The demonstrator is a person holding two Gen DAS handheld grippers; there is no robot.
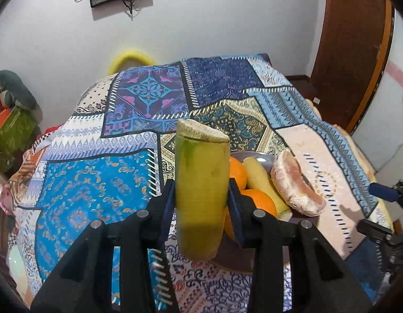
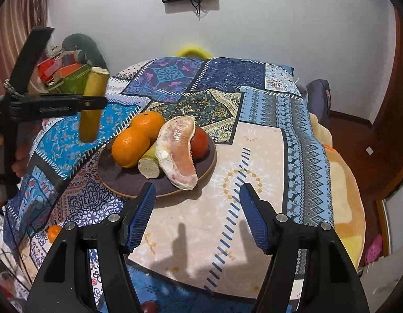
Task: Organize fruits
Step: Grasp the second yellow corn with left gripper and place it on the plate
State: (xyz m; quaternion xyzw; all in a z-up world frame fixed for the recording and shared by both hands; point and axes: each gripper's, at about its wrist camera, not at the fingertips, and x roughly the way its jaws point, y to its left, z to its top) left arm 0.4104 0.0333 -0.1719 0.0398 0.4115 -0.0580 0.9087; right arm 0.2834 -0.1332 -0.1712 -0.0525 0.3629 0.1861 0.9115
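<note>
Over the patchwork tablecloth [image 2: 253,143], my left claw [image 1: 201,190] is closed tight on an upright green-yellow cane piece [image 1: 201,172] held in the air beside the plate [image 2: 110,174] of oranges [image 2: 131,147], while my right claw [image 2: 197,215] stands half open and empty near the plate.

A round tabletop [image 2: 253,234] wears a patchwork cloth [image 2: 222,78] of blue and beige panels. A dark round plate [image 2: 115,180] sits at about ten o'clock from its centre; a small orange [image 2: 54,232] lies near eight o'clock.
</note>
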